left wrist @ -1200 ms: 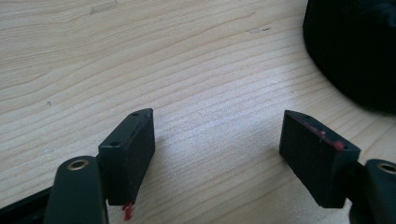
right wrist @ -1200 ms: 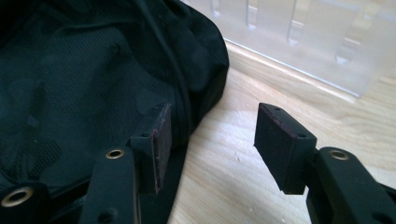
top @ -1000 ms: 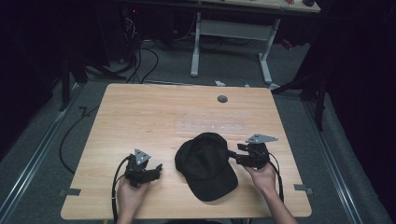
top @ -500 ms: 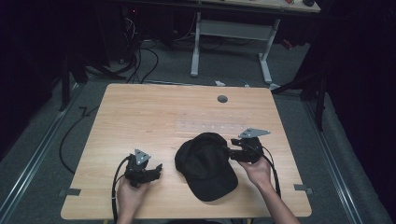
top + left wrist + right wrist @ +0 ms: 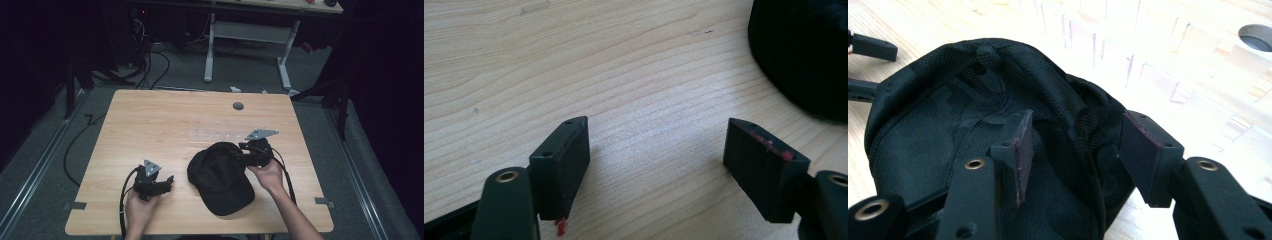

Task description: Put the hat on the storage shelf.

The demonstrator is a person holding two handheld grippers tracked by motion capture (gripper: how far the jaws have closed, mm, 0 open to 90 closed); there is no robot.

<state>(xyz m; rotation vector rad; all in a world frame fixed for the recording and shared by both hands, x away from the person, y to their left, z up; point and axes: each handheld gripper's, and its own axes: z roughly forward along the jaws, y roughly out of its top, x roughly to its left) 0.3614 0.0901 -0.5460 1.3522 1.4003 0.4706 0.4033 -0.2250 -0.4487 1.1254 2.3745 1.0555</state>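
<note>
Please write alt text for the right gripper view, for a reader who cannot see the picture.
Two black jaws of the right gripper stand apart around the folded edge of a black cap lying on a light wooden table. One jaw lies over the cap's fabric, the other beside its edge; a firm grip cannot be told.

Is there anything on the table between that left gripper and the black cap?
Nothing visible. In the left gripper view, bare wooden table runs from the open jaws of the left gripper to the cap. The high view shows the same clear gap, with the right gripper at the cap's far side.
</note>
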